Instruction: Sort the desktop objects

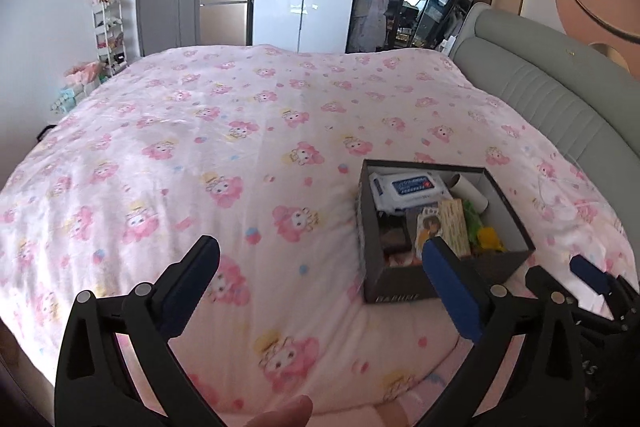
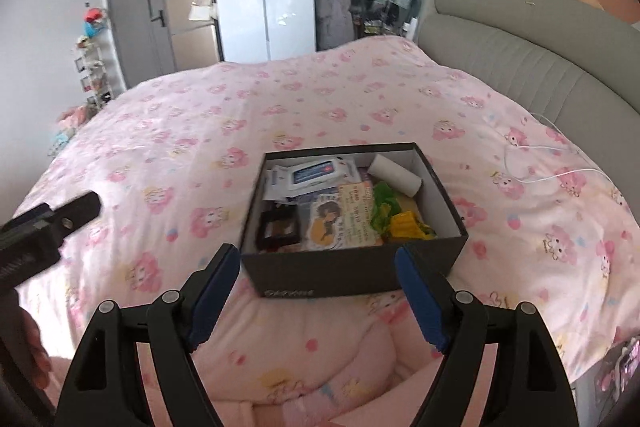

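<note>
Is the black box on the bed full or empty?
Full: the black box has no lid on, and wipes, cards and a roll crowd it.

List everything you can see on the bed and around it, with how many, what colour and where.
Dark cardboard box: one, black, open, on the bedspread.
White wipes packet: one, blue label, far end of the box.
White cardboard tube: one, far right corner of the box.
Yellow and green crinkled wrappers: several, right side of the box.
Cartoon sticker card: one, middle of the box.
Pink cartoon-print bedspread: one, covering the bed.
Grey padded headboard: one, right of the bed.
White cable: one, on the bedspread by the headboard.
Left gripper: black, blue pads, open, empty.
Right gripper: black, blue pads, open, empty.
</note>
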`<state>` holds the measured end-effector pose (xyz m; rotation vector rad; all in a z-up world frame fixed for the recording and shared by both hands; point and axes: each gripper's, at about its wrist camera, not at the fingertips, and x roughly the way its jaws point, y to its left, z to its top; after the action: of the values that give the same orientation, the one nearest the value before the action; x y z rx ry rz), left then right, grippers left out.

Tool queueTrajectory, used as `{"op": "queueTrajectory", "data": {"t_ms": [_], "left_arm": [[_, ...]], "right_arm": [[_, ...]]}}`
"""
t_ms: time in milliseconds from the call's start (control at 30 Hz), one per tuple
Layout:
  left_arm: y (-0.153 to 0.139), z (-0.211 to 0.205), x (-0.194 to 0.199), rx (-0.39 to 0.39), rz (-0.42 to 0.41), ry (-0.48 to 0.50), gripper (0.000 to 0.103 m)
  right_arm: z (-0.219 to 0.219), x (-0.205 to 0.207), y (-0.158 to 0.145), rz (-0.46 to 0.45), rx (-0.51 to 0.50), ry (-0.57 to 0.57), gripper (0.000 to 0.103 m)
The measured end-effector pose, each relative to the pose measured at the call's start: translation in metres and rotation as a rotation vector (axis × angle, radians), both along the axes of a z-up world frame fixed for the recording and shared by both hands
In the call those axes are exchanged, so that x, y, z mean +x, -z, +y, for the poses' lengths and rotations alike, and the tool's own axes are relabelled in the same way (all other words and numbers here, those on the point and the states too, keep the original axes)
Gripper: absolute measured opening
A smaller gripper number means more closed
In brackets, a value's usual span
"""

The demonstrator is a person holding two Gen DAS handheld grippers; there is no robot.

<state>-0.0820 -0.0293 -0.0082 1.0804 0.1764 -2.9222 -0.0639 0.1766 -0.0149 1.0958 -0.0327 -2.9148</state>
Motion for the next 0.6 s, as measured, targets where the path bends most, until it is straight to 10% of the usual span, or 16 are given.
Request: {"op": "queueTrajectory", "data": {"t_ms": [600], "left_arm": [[0.007,0.0,0.09,-0.005,-0.004,-0.046,0.102]], "right_arm": [[-0.026,0.058,-0.006,0.057,0.013,-0.085,0.079]]}}
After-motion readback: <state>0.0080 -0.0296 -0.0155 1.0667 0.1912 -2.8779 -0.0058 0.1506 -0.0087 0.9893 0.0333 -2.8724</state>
